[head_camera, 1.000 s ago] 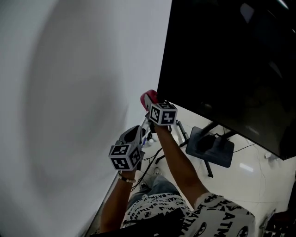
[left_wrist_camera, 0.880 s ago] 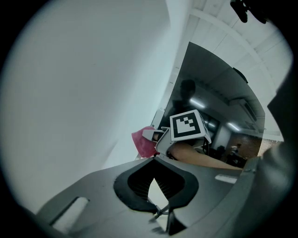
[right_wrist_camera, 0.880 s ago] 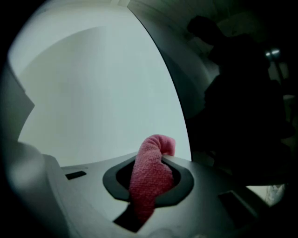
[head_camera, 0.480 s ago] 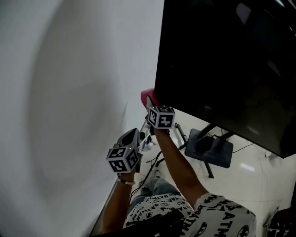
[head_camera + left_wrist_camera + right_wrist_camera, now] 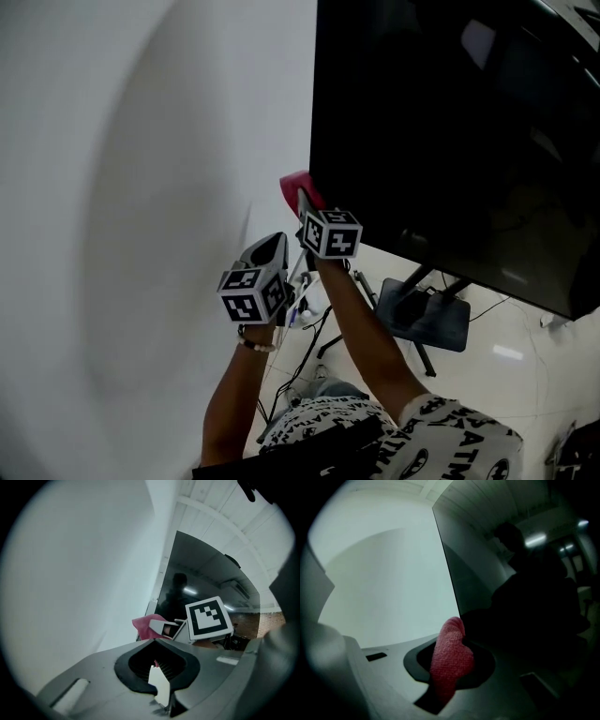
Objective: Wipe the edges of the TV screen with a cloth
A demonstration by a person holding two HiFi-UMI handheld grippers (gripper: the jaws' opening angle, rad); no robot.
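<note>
beside tv screen (image 5: 450, 141) edge, right gripper (image 5: 305, 202) pinching cloth (image 5: 450, 660)

Black-and-white lettered shirt (image 5: 450, 439), wristband (image 5: 253, 346); grey left hand-held gripper (image 5: 276, 247), right hand-held gripper (image 5: 303, 202), marker cubes (image 5: 330, 233).

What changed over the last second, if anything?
The left gripper has come up a little, nearer the right gripper, its jaws together on nothing. The right gripper stays shut on the pink cloth at the lower left corner of the TV screen. The head view itself shifted, so a small slide along the edge cannot be judged.
</note>
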